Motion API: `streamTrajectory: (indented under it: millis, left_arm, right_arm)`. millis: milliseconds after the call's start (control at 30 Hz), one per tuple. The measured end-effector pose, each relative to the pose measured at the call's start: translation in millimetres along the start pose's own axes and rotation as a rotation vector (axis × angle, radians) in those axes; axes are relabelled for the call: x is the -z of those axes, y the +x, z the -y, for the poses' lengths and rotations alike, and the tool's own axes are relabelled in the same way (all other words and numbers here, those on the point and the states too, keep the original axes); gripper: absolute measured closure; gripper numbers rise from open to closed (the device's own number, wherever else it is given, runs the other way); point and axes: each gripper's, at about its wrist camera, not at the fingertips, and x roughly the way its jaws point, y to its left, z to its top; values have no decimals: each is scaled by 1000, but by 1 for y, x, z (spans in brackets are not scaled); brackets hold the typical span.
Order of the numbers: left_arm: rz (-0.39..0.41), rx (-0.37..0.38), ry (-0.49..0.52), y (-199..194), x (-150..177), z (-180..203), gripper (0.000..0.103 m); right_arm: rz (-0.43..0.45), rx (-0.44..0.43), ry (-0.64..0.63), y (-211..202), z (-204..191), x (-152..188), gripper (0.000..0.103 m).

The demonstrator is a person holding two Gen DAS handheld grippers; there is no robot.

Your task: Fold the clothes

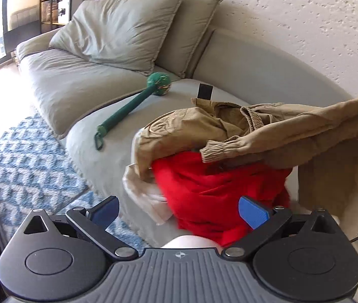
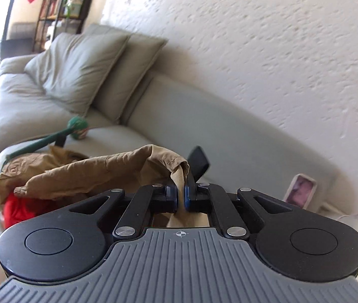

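Observation:
A pile of clothes lies on the grey sofa seat (image 1: 108,156): a tan jacket (image 1: 275,131) on top, a red garment (image 1: 219,189) under it, a white garment (image 1: 143,194) at the left edge. My left gripper (image 1: 179,210) is open and empty, its blue pads on either side of the red garment's near edge. My right gripper (image 2: 181,198) is shut on a fold of the tan jacket (image 2: 103,169) and holds it lifted, so the jacket stretches up to the right. The red garment (image 2: 20,209) shows below it in the right wrist view.
A green massage stick (image 1: 131,103) with a ball head lies on the seat behind the pile. Two grey cushions (image 1: 118,30) lean on the sofa back. A blue patterned rug (image 1: 27,166) covers the floor at left. A small pink-and-white box (image 2: 300,189) sits at the sofa's far right.

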Motion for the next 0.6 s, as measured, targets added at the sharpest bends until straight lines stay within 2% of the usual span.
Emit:
streamTrajectory:
  millis: [67,133,167,233,267,300,333,367,400,467,600]
  left_arm:
    - [10,78,9,-6,0,15,1]
    - [-7,115,41,-6,4,30,1]
    - [-18,123,56,-4,7,36,1]
    - [-39,139,87,0,13,49,1]
    - [-50,147,102,1,16,55,1]
    - [-60,155,117,3,19,61,1]
    - [-71,164,133,5,22,68,1]
    - [-81,172,148,7,25,74,1]
    - [-92,180,163,8,28,80,1]
    - [-113,196,194,12,34,93,1]
    - [-156,228,255,19,46,118,1]
  right_arm:
    - [49,155,-42,-37,34,7,98]
    - [35,289,-42,-65,65,24,98]
    - [-12,339,-23,-77,82,37,98]
    - [-192,343,-15,-86,105,73,92]
    - [-276,305,5,-90,110,94,87]
    - [-360,264,25,-94,114,115,72]
    - [-443,224,46,-99,118,136,63]
    - [-463,201,83,-107,119,149,51]
    - [-480,180,121,-116,119,162,50]
    - [-455,154,201,-132,119,172,46]
    - [-406,1,487,-128,117,185,32]
